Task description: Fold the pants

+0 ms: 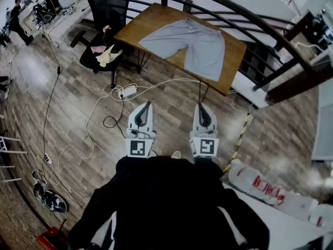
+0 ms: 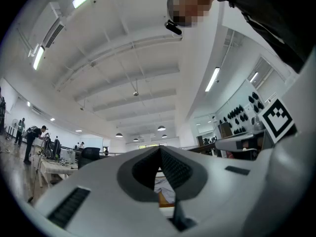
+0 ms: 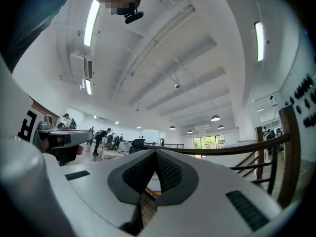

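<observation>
Grey pants lie spread flat on a small wooden table ahead of me in the head view. My left gripper and right gripper are held side by side over the floor, well short of the table, both shut with nothing between the jaws. In the left gripper view the left gripper has its tips together, and a sliver of the pants and table shows through the gap behind them. The right gripper also has its tips touching, pointing slightly upward toward the ceiling.
A black office chair with clothes on its seat stands left of the table. A power strip and white cables trail across the wood floor. A dark railing runs behind the table. A white bag lies at the right.
</observation>
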A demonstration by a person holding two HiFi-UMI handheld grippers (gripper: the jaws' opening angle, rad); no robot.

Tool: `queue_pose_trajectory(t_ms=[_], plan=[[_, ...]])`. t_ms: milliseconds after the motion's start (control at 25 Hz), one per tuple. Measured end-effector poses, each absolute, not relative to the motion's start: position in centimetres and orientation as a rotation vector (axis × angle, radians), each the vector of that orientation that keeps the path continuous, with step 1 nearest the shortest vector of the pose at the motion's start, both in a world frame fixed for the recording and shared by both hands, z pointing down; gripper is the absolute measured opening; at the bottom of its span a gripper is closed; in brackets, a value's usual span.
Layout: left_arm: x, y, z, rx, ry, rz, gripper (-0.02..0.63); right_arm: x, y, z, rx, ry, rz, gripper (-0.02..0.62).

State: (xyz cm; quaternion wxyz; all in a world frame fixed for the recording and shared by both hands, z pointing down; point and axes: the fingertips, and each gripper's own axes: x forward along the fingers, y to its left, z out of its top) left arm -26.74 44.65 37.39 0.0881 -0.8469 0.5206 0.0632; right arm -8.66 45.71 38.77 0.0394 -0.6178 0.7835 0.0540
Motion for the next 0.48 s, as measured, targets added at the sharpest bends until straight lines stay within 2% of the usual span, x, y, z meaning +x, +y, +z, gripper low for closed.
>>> queue_pose_trajectory(t_ms=[480], plan=[[-25.0,44.6,37.7,-2.507,1.554,0.209,0.000,-7.5,45.5,38.0,-1.777,2.373,0.162,0.002]])
